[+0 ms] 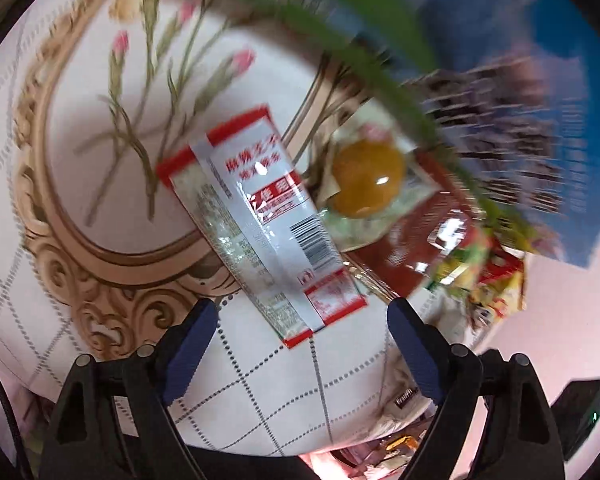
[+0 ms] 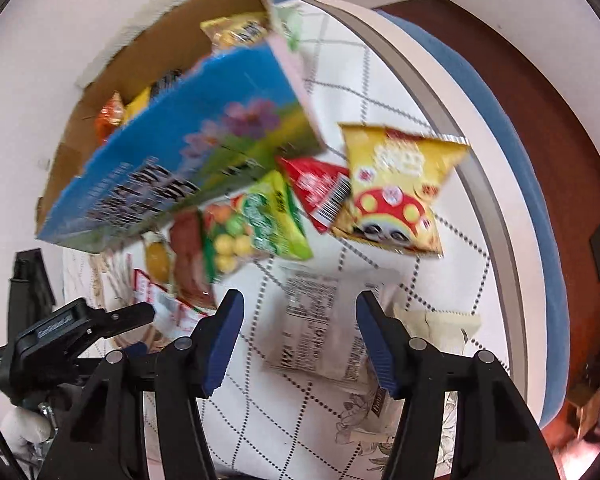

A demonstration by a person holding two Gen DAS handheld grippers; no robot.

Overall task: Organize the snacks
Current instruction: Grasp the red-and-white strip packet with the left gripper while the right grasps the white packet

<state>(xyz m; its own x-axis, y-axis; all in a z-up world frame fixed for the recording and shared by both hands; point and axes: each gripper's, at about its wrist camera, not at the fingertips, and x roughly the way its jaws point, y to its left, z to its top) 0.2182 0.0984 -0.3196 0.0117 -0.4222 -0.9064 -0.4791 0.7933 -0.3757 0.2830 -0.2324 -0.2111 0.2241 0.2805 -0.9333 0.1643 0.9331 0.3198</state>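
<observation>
My left gripper (image 1: 302,312) is open and empty, just short of a long white-and-red snack packet (image 1: 256,216) lying on the floral tablecloth. Beyond it lie a clear pack with an orange jelly (image 1: 366,178) and a dark red packet (image 1: 420,248). My right gripper (image 2: 300,312) is open and empty over a white printed packet (image 2: 324,332). Ahead of it lie a yellow bag (image 2: 396,184), a red packet (image 2: 320,188) and a green candy bag (image 2: 256,224). A blue open carton (image 2: 188,148) holds several snacks.
The carton (image 1: 540,120) stands at the upper right in the left wrist view. The left gripper body (image 2: 72,332) shows at the lower left in the right wrist view. Another white packet (image 2: 436,324) lies near the round table's edge (image 2: 496,216). A blue seat (image 2: 540,200) curves beyond it.
</observation>
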